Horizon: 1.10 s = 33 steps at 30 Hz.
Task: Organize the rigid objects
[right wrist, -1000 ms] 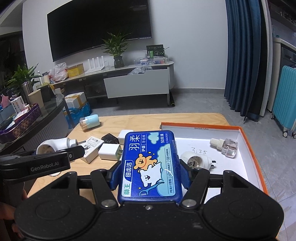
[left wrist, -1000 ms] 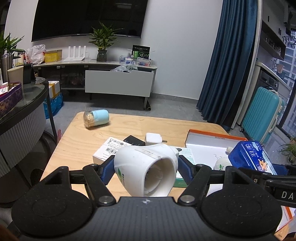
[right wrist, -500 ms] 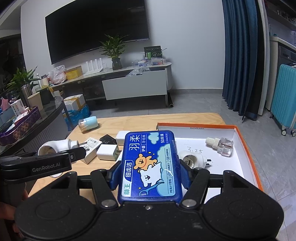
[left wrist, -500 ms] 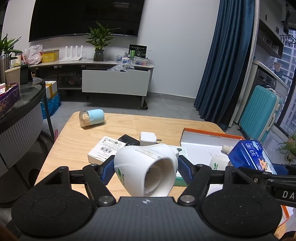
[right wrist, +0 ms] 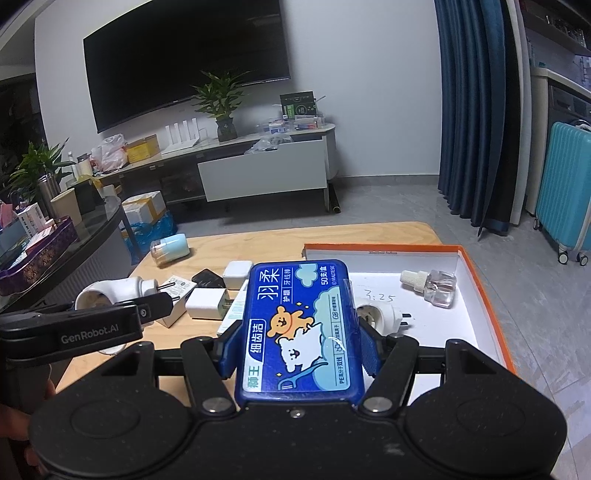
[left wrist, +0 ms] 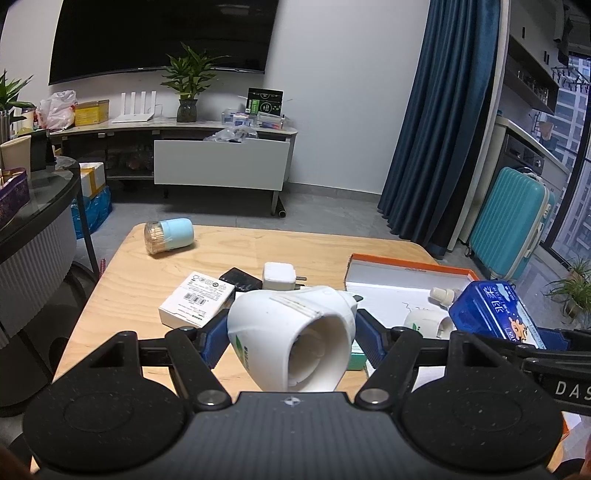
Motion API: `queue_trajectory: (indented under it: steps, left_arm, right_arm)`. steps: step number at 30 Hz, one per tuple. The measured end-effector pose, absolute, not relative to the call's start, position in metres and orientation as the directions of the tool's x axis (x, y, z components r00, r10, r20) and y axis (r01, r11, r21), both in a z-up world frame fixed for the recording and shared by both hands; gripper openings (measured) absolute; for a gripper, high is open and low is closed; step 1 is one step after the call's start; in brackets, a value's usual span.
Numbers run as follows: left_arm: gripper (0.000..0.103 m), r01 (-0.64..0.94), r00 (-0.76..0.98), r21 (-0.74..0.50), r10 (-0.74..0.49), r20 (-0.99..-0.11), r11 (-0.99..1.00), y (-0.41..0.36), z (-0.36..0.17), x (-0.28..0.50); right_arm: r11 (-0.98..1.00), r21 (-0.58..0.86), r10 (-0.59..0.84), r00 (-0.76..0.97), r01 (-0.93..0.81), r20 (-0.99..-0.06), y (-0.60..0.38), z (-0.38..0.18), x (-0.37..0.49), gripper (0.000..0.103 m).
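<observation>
Refill bottle (right wrist: 430,284) inside box (right wrist: 476,273), table's (right wrist: 280,240) right.

Television (left wrist: 162,33): dark screen on the white wall, far ahead of my grippers.
Potted plant (left wrist: 188,86): on the long low cabinet (left wrist: 221,166) under the screen, straight ahead.
Router (left wrist: 135,109): white, with four antennas, left of the plant.
Curtain (left wrist: 436,122): dark blue, ahead and to my right.
Suitcase (left wrist: 511,221): turquoise, standing on the floor beyond the curtain, far right.
Round glass table (right wrist: 62,236): to my left, crowded with boxes.
</observation>
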<state>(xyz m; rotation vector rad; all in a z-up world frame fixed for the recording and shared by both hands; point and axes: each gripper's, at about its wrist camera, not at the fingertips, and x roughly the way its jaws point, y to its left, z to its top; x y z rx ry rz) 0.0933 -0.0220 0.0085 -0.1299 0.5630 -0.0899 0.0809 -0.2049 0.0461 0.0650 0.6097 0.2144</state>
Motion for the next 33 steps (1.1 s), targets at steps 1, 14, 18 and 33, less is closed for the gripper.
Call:
queue_trajectory:
  steps: [1, 14, 18, 33]
  left_arm:
    - [0.072, 0.052, 0.842, -0.146, -0.122, -0.526, 0.988, -0.023, 0.008, 0.093]
    - [0.072, 0.115, 0.829, -0.139, -0.172, -0.533, 0.984, -0.048, 0.007, 0.094]
    - [0.072, 0.134, 0.822, -0.140, -0.189, -0.537, 0.981, -0.058, 0.006, 0.094]
    - [0.072, 0.214, 0.793, -0.146, -0.260, -0.551, 0.966, -0.093, 0.002, 0.099]
  right_arm:
    - [0.977, 0.125, 0.215, 0.799, -0.176, -0.562, -0.206, 0.046, 0.081, 0.074]
    - [0.986, 0.138, 0.151, 0.817, -0.089, -0.557, -0.240, 0.044, 0.077, 0.074]
    - [0.988, 0.140, 0.129, 0.821, -0.061, -0.556, -0.251, 0.042, 0.074, 0.074]
    - [0.988, 0.154, 0.071, 0.831, 0.018, -0.552, -0.285, 0.038, 0.070, 0.074]
